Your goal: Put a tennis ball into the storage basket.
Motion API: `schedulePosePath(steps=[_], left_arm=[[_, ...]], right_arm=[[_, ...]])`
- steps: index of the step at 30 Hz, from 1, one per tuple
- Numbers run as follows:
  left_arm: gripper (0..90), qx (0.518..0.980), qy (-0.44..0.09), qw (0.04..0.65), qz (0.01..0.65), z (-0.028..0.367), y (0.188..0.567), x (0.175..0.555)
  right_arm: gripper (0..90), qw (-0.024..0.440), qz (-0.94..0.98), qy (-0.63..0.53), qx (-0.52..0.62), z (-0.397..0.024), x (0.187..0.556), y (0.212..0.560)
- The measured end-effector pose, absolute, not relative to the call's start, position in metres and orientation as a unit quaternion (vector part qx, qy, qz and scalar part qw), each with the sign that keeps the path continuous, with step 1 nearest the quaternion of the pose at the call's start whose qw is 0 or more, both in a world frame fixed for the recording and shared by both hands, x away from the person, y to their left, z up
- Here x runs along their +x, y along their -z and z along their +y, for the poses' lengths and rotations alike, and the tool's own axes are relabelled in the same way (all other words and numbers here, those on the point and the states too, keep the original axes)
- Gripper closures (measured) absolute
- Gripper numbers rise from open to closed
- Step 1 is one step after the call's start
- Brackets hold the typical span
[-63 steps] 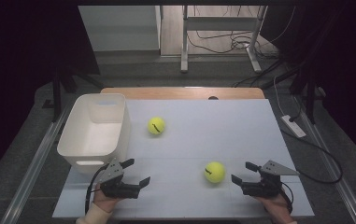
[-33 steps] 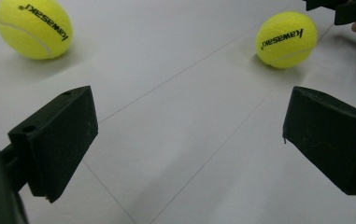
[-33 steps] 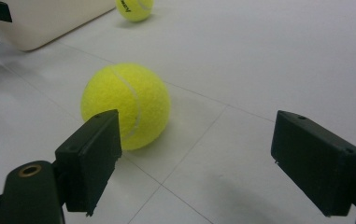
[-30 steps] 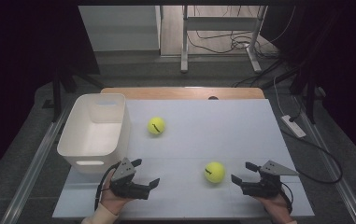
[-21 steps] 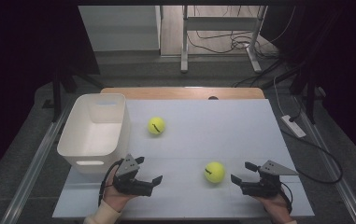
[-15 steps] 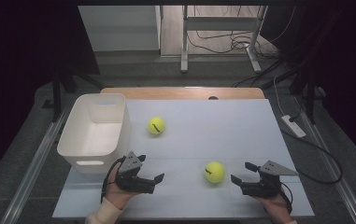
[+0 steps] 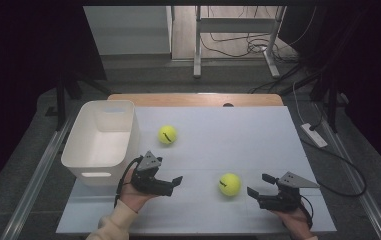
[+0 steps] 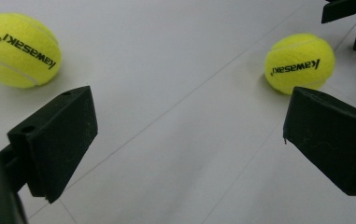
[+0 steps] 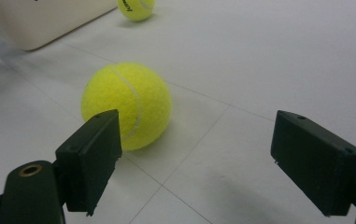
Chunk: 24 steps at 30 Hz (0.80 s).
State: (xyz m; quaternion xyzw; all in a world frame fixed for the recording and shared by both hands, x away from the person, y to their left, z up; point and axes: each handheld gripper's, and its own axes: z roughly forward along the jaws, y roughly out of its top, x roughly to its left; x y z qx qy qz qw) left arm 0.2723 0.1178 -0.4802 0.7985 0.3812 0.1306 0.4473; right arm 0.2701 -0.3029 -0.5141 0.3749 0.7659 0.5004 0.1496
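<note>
Right hand-held gripper [image 7: 258,195], jaws wide and empty, lies just beside the near tennis ball [image 7: 229,184] for a grasp. Left hand-held gripper [image 7: 174,183], likewise agape, faces the ball from nearer the white bin [image 7: 100,145].

Left gripper view: black lettering "kawasaki" on the near tennis ball [image 8: 299,63], reading upward to the right. The same word on the far tennis ball [image 8: 17,49], seen upside down. Right gripper view: print on the far ball, cut off, unreadable.
</note>
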Motion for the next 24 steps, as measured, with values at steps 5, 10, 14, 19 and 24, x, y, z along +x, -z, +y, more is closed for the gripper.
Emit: schedulePosePath(steps=[5, 10, 14, 19, 24], left_arm=[[3.5, 0.800, -0.134, 0.441, 0.383, 0.113, 0.475, 0.280], [3.1, 0.798, -0.136, 0.437, 0.392, 0.112, 0.471, 0.290], [3.1, 0.797, -0.132, 0.434, 0.397, 0.111, 0.469, 0.297], [2.5, 0.799, -0.135, 0.428, 0.401, 0.108, 0.466, 0.301], [2.2, 0.800, -0.134, 0.421, 0.406, 0.107, 0.465, 0.307]], right_arm=[[16.3, 0.147, 0.766, -0.503, 0.374, -0.302, 0.270, 0.514], [16.3, 0.148, 0.766, -0.502, 0.374, -0.301, 0.271, 0.514], [16.3, 0.148, 0.766, -0.501, 0.375, -0.302, 0.271, 0.514], [16.3, 0.150, 0.765, -0.503, 0.374, -0.302, 0.271, 0.514], [16.3, 0.149, 0.765, -0.503, 0.374, -0.302, 0.270, 0.514]])
